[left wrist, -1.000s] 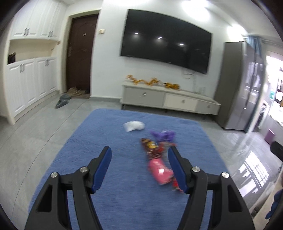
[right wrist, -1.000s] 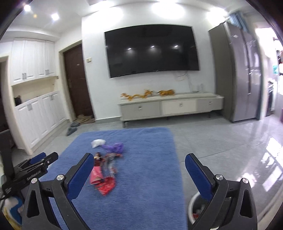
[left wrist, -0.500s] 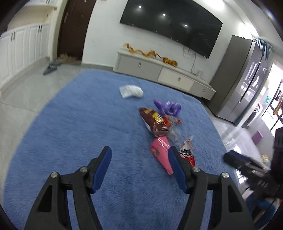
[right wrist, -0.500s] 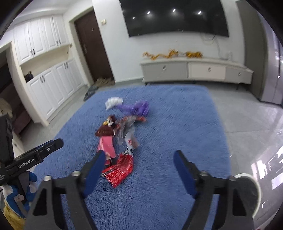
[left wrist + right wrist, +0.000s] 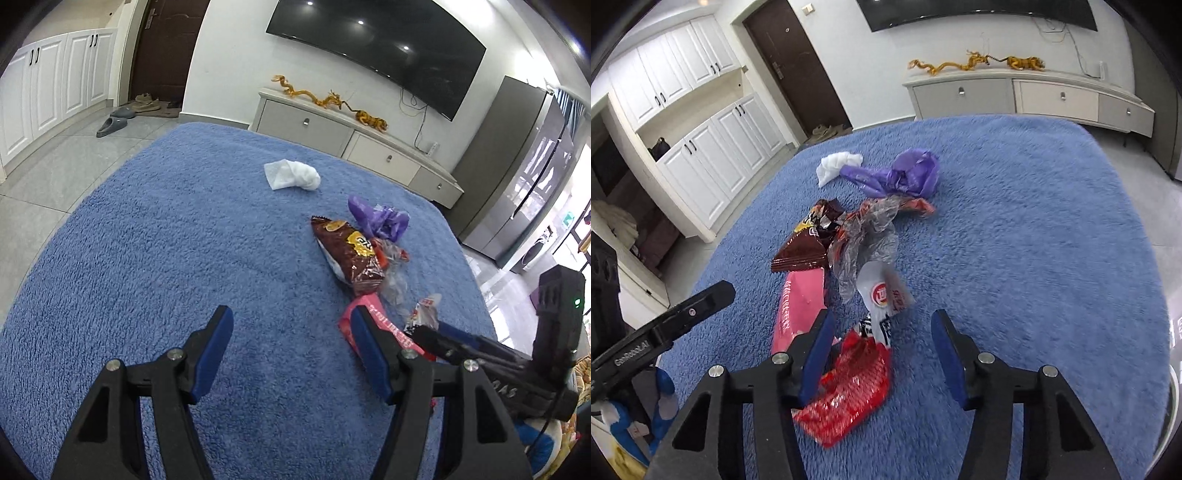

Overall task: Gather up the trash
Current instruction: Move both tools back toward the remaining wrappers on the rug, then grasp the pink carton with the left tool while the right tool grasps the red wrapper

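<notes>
Now, view by view
Left wrist view:
left gripper (image 5: 291, 350): jaws apart, nothing between the pads, hanging over bare blue rug (image 5: 166, 258)
pink wrapper (image 5: 384, 328): flat on the rug, partly hidden behind the right-hand blue pad
brown snack bag (image 5: 349, 254): beyond the pink wrapper, lying lengthwise on the rug
purple plastic bag (image 5: 380, 219): crumpled, just past the brown bag
white tissue (image 5: 293, 175): alone, farther up the rug
right gripper (image 5: 439, 334): seen from the side at the right edge, tips low at the trash pile

Right wrist view:
right gripper (image 5: 882, 350): jaws have just been closing, apart at this moment; pads not pressing on anything
red wrapper (image 5: 849, 391): crumpled on the rug, under and between the jaws, against the left pad
white snack packet (image 5: 882, 295): just ahead of the tips
clear wrapper (image 5: 868, 236): crumpled between brown bag and white packet
left gripper (image 5: 698, 306): one black finger visible at the left; gap not readable from here
TV cabinet (image 5: 1027, 98): against the far wall, beyond the rug
</notes>
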Demonstrator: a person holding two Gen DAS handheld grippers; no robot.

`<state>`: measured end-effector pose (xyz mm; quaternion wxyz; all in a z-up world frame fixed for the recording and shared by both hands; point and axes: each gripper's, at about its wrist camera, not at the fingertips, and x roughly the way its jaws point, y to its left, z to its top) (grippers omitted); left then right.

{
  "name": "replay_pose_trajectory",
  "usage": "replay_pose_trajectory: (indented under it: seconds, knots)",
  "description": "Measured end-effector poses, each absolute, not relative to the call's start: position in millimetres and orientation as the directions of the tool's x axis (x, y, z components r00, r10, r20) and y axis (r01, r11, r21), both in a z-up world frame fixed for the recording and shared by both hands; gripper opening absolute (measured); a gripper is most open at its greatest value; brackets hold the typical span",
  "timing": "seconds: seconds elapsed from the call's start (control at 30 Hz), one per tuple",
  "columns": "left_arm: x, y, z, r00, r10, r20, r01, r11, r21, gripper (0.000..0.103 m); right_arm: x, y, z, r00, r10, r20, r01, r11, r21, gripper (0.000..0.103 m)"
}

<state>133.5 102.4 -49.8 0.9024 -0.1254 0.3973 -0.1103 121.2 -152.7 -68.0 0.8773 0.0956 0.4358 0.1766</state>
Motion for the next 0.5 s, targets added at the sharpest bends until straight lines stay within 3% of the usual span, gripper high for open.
replay_pose_trajectory:
  seconds: [0.07, 0.13, 0.17, 0.5]
  knots:
    - [136, 100, -49, 0.659, -0.297, -0.691, 0.101, 0.945, -0.31, 0.064, 123, -149, -72, 0.551, 0.387, -0.74, -0.234, 0.922, 0.309, 0.044]
    - [138, 95, -50, 0.653, -0.3, -0.696, 0.112, 0.947, -0.303, 0.064, 122, -147, -73, 0.557, 0.368, -0.744, -0.242, 0.929, 0.279, 0.033]
    - [139, 90, -50, 0.646, -0.304, -0.7, 0.122, 0.947, -0.298, 0.064, 121, -150, -73, 0.554, 0.372, -0.744, -0.24, 0.928, 0.285, 0.023]
    - [149, 35, -65, 0.596, -0.312, -0.74, 0.188, 0.95, -0.248, 0.065, 83, -205, -58, 0.594, 0.356, -0.721, -0.196, 0.934, 0.3, 0.023]
